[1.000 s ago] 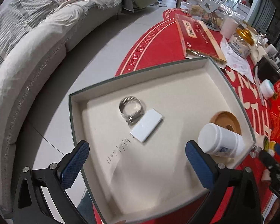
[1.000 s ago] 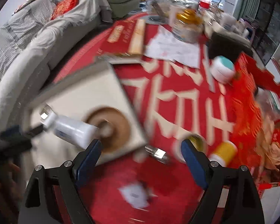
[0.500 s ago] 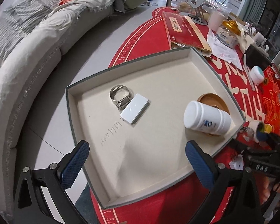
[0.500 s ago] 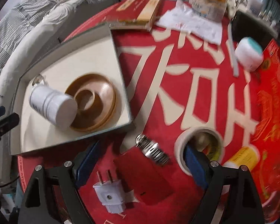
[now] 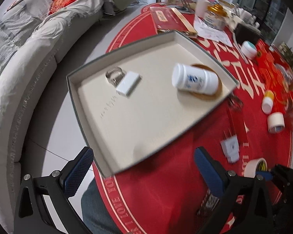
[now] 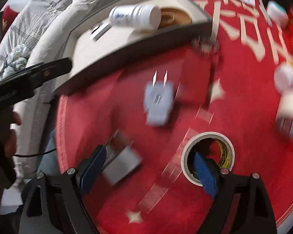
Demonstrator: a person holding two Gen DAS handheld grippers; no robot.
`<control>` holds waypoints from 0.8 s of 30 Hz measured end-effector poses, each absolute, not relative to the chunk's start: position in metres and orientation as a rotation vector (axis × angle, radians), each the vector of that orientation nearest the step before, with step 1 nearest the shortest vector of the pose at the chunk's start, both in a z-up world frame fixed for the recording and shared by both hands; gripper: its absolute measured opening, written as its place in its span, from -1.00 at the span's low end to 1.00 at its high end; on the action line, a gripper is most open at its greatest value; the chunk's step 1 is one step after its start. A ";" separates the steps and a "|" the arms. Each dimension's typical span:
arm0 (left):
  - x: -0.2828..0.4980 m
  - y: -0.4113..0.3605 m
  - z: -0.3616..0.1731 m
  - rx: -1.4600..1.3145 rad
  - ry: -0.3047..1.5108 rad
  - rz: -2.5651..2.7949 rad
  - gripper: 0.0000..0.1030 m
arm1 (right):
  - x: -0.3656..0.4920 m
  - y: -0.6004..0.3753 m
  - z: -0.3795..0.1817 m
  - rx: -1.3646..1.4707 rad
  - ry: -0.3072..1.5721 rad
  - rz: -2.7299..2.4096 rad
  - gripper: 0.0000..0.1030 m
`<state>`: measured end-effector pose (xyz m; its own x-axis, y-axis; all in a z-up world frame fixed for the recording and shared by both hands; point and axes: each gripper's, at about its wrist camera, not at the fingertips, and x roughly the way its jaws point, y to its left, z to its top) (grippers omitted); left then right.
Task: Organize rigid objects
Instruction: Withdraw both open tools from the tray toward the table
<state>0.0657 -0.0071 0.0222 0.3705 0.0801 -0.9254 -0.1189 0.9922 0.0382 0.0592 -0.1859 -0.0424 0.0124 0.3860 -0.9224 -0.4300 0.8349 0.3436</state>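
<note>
In the tray [image 5: 84, 89], one white bottle [image 5: 195, 81], one hose clamp [image 5: 113, 74], both grippers' jaws wide open, empty.

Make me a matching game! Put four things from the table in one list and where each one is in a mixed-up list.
Things:
1. white bottle
2. hose clamp
3. plug adapter
4. tape roll

Places:
A. on the red cloth, between box and tape
B. around the right gripper's fingertip
C. lying on the wooden coaster
D. in the box, beside the white block

Pairs: 1-C, 2-D, 3-A, 4-B
</note>
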 end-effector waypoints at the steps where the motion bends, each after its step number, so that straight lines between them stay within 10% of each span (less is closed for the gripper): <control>1: 0.061 -0.010 0.022 -0.030 1.184 0.124 1.00 | 0.052 -0.190 -0.043 -0.014 1.434 0.636 0.71; 24: 0.015 -0.095 -0.025 0.302 1.243 -0.066 0.99 | 0.014 -0.279 -0.019 0.335 1.290 0.364 0.71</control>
